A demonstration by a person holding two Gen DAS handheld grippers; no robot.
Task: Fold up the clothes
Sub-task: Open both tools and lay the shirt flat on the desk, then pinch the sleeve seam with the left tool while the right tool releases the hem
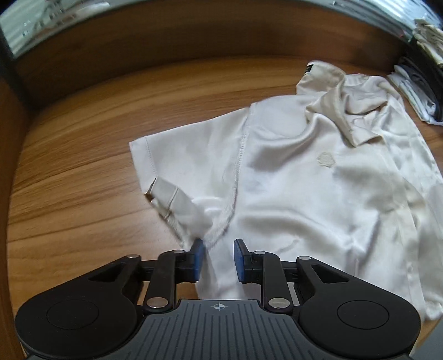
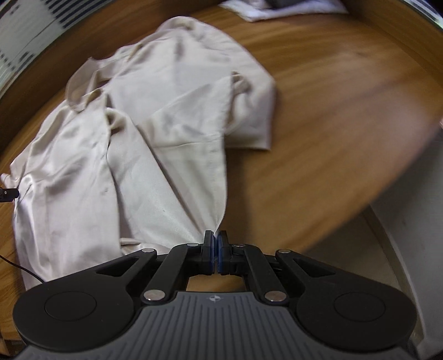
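Likely a home or office room: a wood-grain table (image 1: 83,155), window blinds (image 1: 387,11) behind, folded clothes (image 1: 415,83) stacked far right.

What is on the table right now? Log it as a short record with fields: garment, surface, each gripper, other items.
garment: cream satin short-sleeved collared shirt, spread out and wrinkled, not yet folded
surface: brown wood-grain table
left gripper: open, blue pads either side of the shirt's fabric near the underarm seam
right gripper: shut on a pinched edge of the shirt
other items: stack of folded clothes at the table's far side, beyond the collar
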